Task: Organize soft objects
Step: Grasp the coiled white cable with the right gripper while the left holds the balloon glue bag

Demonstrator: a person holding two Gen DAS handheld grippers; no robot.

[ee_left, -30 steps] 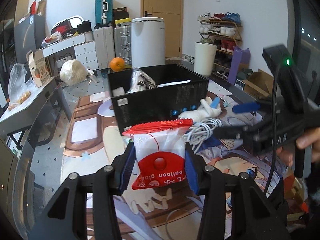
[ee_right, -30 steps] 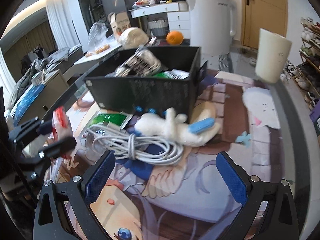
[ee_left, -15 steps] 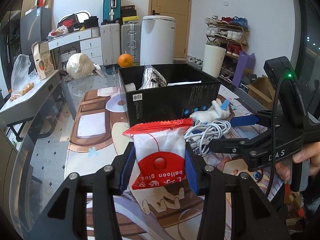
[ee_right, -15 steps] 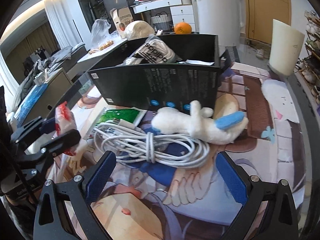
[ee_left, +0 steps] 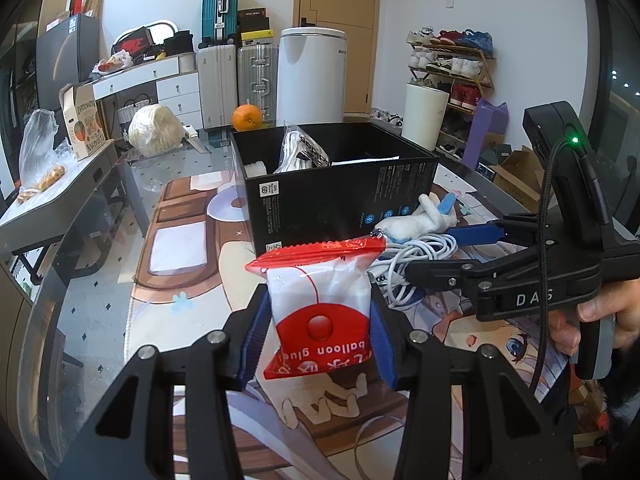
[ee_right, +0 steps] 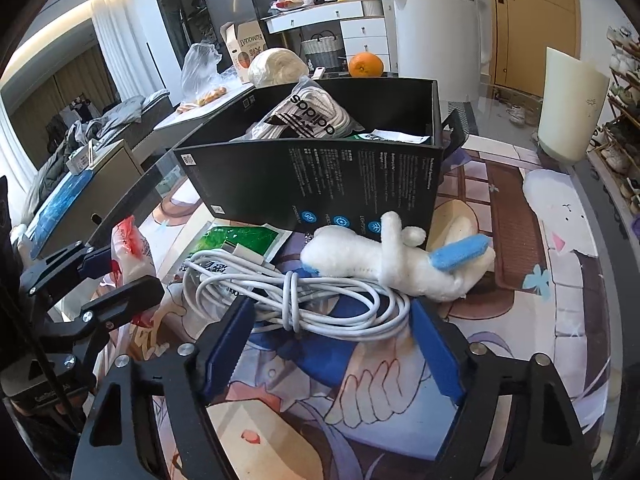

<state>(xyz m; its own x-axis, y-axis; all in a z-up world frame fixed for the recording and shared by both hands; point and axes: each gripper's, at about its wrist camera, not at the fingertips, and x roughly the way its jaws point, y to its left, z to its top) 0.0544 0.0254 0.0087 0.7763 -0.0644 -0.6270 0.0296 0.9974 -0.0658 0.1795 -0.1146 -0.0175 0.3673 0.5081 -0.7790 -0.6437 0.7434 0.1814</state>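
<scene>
The left hand-held gripper (ee_left: 320, 340) points level toward the black box (ee_left: 336, 196) and is clamped on a red-and-white packet (ee_left: 320, 312), its blue pads pressing both sides. The packet stands upright between the pads, lifted clear of the tabletop (ee_left: 100, 280), its crimped red edge on top and its print upside down.

The right hand-held gripper (ee_right: 328, 344) is tilted down toward the picture mat, with its jaws spread wide and nothing gripped. A coiled white cable (ee_right: 296, 292) lies between and just beyond its fingertips; the left pad looks to be at the coil's edge, though contact cannot be told. In the left wrist view this gripper reaches in from the right, held by a bare hand (ee_left: 600, 320) around its handle.

A white plush toy (ee_right: 392, 260) with blue patches lies on its side just past the cable, touching it, close against the near wall of the box. A green packet (ee_right: 240, 240) lies flat left of the toy, partly under the cable. Inside the box sits a bagged bundle printed "adidas" (ee_right: 308, 120).
</scene>
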